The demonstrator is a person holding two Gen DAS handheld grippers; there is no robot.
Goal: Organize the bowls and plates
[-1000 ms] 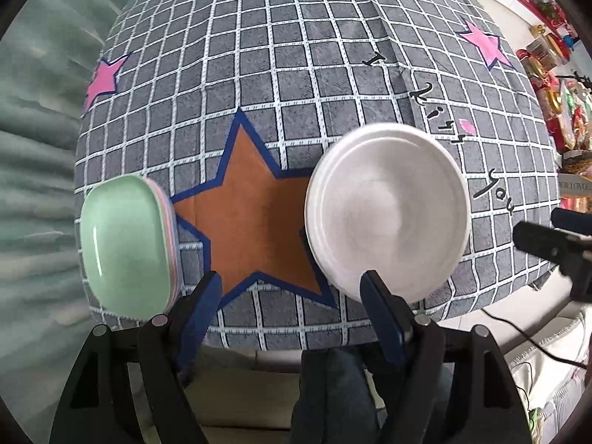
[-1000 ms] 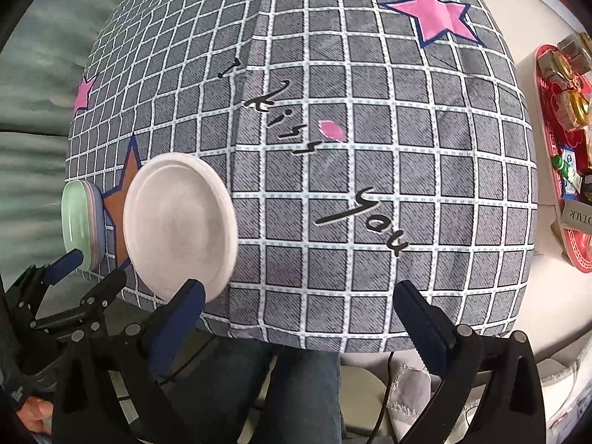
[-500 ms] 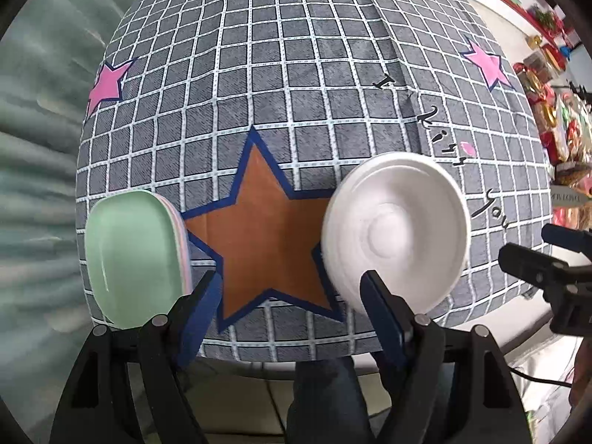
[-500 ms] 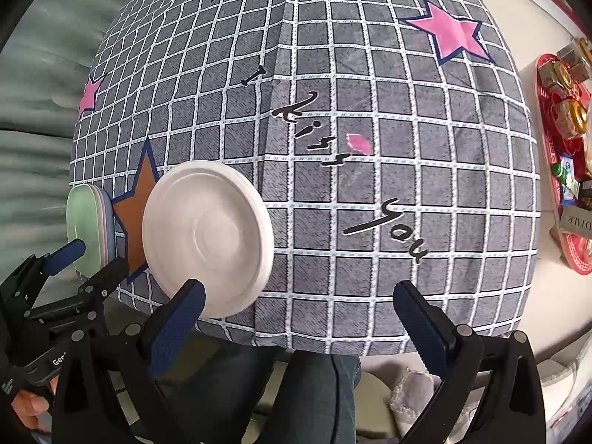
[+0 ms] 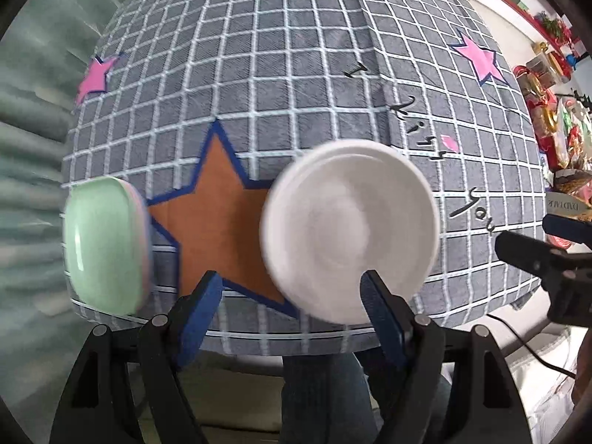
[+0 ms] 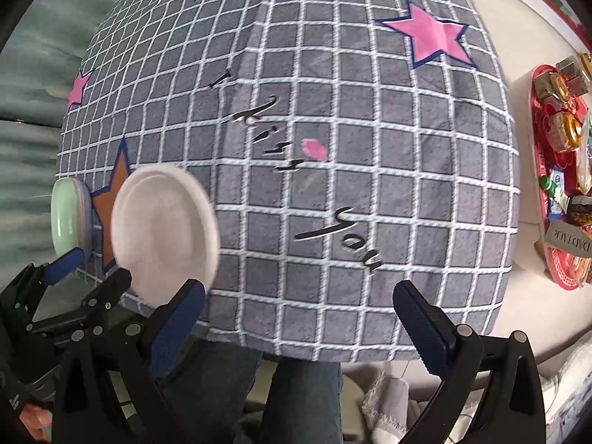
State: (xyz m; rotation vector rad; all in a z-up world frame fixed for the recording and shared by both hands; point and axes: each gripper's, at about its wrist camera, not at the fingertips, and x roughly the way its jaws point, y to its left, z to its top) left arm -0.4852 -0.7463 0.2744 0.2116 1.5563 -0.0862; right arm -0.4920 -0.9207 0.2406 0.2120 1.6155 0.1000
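Your left gripper (image 5: 292, 292) is wide open w/ nothing between the fingers. White plate (image 5: 349, 229) sits on the checked cloth (image 5: 296, 92) just past the right finger. Green plate stack (image 5: 105, 246) at left edge; right gripper (image 5: 544, 255) at far right.

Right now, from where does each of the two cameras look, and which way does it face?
Left wrist: sits on the left hand-held gripper, facing forward over the near table edge at the white plate and green plate stack; its own blue-padded fingers and the person's jeans show.
Right wrist: sits on the right hand-held gripper, further right, facing the checked tablecloth; its open fingers, the jeans and the left gripper show.
Shared: white plate, green stack, orange star, tablecloth.
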